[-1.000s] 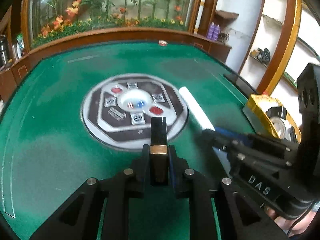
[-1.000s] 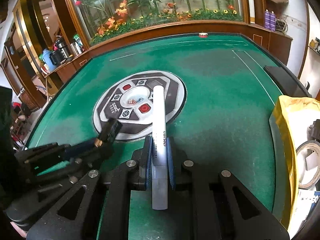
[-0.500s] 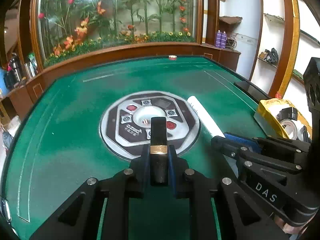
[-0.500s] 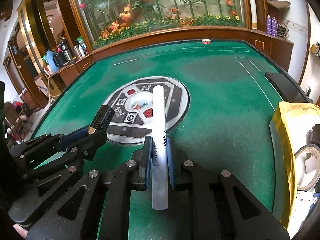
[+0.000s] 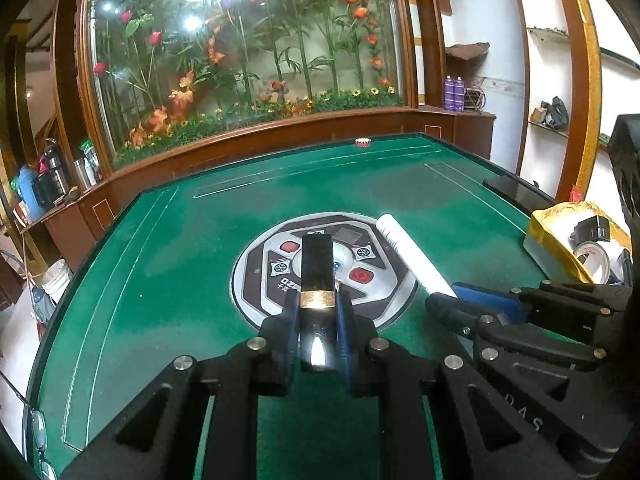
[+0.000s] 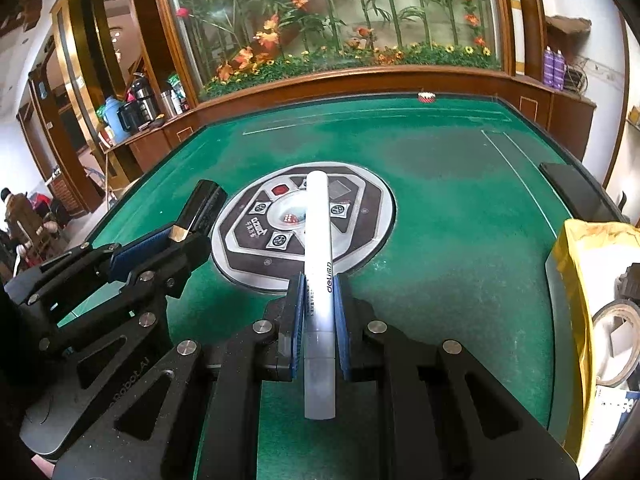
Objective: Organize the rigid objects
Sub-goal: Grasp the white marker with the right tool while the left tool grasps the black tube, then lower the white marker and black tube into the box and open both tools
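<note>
Held aloft over a green felt table (image 5: 168, 264): a black lipstick tube (image 5: 317, 280) with a gold band, clamped lengthwise in the left claw (image 5: 317, 320), and a white marker pen (image 6: 318, 256), pinched mid-barrel in the right claw (image 6: 318, 312). Both items carried clear of the felt, side by side, above the grey control panel (image 6: 360, 216) at the table's centre.

Likely step: delivery of both pieces to the yellow-edged box (image 6: 576, 264) at the right-hand edge, already holding a roll of tape (image 6: 616, 340). Best done one claw at a time, right first as the nearer, with the pen lowered level and along the box's length, released only once low inside. Long overhang on the pen, so a slow swing advised; a slip or pivot between the blue pads (image 6: 298, 312) possible on so smooth a barrel.

Plenty of open felt ahead and to the left. Tighter on the right: box wall, a dark slab (image 6: 576, 188) near the rim, and the other claw just beside, close enough to clash on a crossing move.
</note>
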{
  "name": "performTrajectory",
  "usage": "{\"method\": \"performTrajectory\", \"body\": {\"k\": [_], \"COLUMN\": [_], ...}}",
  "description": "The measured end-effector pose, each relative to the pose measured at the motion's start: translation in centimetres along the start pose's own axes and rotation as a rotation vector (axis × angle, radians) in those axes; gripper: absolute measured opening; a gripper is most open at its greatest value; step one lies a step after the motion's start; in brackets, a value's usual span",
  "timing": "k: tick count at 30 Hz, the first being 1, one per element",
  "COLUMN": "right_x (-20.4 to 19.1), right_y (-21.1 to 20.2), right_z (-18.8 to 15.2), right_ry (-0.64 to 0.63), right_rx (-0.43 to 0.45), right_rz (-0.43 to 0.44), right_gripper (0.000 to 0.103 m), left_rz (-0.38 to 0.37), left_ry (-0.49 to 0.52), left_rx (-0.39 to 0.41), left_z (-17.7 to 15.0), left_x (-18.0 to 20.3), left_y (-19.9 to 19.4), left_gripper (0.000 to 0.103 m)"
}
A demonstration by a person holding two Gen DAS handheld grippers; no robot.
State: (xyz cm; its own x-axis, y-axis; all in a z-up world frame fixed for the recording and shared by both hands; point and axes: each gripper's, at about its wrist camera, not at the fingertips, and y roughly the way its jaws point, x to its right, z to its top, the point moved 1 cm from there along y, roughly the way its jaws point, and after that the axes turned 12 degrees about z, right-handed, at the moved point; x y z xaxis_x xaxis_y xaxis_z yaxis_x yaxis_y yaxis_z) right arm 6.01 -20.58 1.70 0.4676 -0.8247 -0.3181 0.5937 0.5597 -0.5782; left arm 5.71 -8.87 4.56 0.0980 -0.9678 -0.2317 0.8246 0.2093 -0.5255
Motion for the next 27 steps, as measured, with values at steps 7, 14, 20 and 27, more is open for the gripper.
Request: {"method": "performTrajectory", "body": {"k": [7,14,20,27], "right_x": [-0.4,-0.3,0.2,1.6], "right_y": [0.0,0.3,0.2,-4.6], "right_z": [0.1,0.2,0.2,0.2], "right_ry": [-0.027,-0.023,0.002,0.135], "right_rx": [0.007,0.010,0.016,0.073], "right_rz": [0.002,0.002,-0.036,-0.016], "right_gripper": [0.014,0.014,0.014,0.014], "left_rz": [0.009,0.019,0.010,-0.086], "left_ry": [0.007,0.009,0.009,0.022], "left_rx": [0.006,0.006,0.012,0.016], "left_z": [0.1,-0.1,-0.1,0.4], "left_x": [0.0,0.2,0.2,1.5], "left_y": [0.0,0.0,-0.1,-1.9], "left_gripper": [0.017,0.017,0.017,0.017]}}
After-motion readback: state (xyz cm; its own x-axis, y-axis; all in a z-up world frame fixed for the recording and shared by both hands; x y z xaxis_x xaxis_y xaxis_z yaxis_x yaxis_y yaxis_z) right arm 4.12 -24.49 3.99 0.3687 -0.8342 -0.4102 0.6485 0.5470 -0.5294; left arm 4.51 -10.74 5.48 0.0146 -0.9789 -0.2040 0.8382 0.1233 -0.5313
